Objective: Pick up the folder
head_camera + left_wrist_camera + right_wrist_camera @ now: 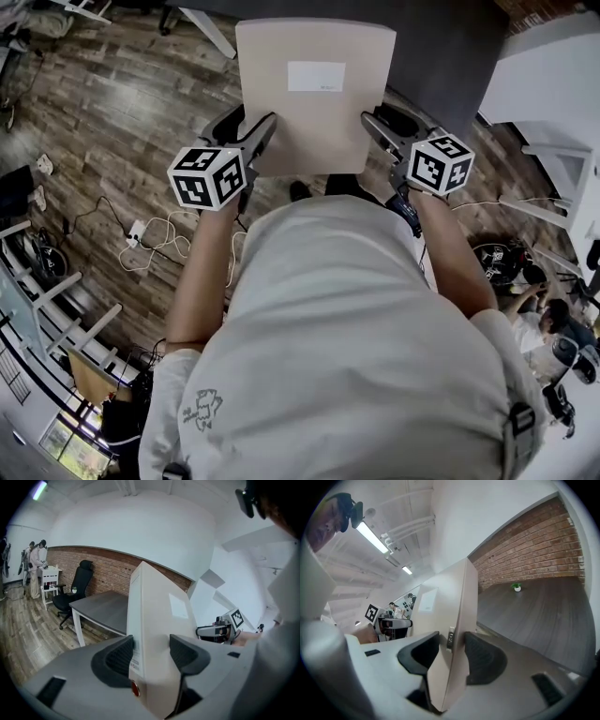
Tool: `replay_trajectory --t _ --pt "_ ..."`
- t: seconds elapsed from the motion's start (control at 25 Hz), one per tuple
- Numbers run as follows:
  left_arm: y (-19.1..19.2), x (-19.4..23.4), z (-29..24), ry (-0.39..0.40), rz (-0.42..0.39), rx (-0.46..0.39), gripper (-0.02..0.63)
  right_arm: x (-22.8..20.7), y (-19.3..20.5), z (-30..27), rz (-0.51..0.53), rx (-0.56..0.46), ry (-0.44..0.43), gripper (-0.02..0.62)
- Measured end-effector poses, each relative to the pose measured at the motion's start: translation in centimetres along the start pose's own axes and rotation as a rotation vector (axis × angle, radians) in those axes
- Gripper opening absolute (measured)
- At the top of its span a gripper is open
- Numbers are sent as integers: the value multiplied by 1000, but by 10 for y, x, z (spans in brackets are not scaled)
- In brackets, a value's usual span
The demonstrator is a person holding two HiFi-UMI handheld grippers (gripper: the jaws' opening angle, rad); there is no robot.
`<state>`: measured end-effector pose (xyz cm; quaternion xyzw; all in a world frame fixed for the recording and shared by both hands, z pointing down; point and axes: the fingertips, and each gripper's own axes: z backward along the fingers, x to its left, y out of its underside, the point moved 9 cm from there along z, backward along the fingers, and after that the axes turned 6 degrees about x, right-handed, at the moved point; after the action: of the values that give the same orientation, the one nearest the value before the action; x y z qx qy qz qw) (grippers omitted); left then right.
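Note:
The folder (314,103) is a thick beige box file with a white label on its face, held flat in the air in front of me over the wooden floor. My left gripper (255,141) is shut on its left edge and my right gripper (375,131) is shut on its right edge. In the left gripper view the folder (159,630) stands on edge between the pads of the left gripper (151,656). The right gripper view shows the folder (447,616), with a small metal catch on its edge, pinched in the right gripper (451,654).
A dark grey table (441,47) lies just beyond the folder; it also shows with a black office chair (75,590) before a brick wall. White cables (155,239) trail on the floor at left. White furniture (553,84) and seated people (534,319) are at right.

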<state>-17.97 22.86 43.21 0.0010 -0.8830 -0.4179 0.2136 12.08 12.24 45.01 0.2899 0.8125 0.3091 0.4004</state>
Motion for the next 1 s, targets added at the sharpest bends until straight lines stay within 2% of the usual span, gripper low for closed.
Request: replay_trajectory --t 0.48,1.0 --pt "24 9 33 7 11 -13 258 37 16 -1 32 0 9 173" --pt "16 14 24 0 22 -11 258 27 6 -10 24 13 7 172"
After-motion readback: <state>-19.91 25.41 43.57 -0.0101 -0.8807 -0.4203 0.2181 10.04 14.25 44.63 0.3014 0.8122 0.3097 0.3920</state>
